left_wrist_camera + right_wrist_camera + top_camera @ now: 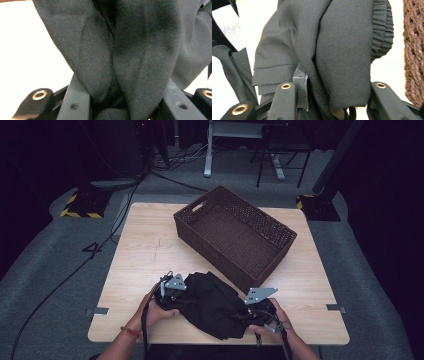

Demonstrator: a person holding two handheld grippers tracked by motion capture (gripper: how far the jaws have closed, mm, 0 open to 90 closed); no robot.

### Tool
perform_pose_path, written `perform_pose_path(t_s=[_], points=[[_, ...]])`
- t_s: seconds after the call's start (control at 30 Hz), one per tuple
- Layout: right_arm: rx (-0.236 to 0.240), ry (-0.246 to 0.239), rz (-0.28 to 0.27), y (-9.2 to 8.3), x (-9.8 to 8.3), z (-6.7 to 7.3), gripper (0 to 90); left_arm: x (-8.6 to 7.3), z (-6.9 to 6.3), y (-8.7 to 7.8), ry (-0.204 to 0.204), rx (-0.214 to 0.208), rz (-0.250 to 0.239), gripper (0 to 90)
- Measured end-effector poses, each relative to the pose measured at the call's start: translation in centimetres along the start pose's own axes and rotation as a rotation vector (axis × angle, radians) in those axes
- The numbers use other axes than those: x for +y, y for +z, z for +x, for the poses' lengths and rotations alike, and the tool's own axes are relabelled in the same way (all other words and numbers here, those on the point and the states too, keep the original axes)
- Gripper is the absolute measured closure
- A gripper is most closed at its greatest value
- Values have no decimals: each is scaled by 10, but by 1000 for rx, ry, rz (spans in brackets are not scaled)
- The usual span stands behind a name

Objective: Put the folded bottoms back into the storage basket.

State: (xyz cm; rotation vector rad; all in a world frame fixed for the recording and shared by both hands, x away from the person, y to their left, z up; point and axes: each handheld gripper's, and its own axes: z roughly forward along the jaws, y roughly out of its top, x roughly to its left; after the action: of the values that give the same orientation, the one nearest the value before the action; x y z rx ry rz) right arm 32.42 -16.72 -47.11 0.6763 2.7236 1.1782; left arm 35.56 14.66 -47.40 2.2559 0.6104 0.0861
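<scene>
Just short of the woven basket [235, 236], on its near side, a black garment [212, 304] lies bunched on the table [145, 250], its long axis running from the left gripper [172, 292] to the right gripper [255, 312]. Each gripper sits at one end, so neither hand is nearer. Seen from both gripper views, folds of cloth pass between the jaws, which appear closed on the fabric. The basket stands empty, its near wall just beside the garment's far edge.
</scene>
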Motion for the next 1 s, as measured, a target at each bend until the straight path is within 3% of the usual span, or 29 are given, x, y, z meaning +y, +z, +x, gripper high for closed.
perform_pose_path(t_s=[0.2, 0.4, 1.0], points=[[-8, -16, -13, -4, 11, 3, 593, 2, 2, -11, -5, 16, -25, 691], [-15, -31, -32, -13, 26, 4, 596, 11, 2, -31, -4, 30, -78, 694], [-44, -78, -112, -50, 75, 3, 606, 52, 8, -74, 36, 74, -178, 698]])
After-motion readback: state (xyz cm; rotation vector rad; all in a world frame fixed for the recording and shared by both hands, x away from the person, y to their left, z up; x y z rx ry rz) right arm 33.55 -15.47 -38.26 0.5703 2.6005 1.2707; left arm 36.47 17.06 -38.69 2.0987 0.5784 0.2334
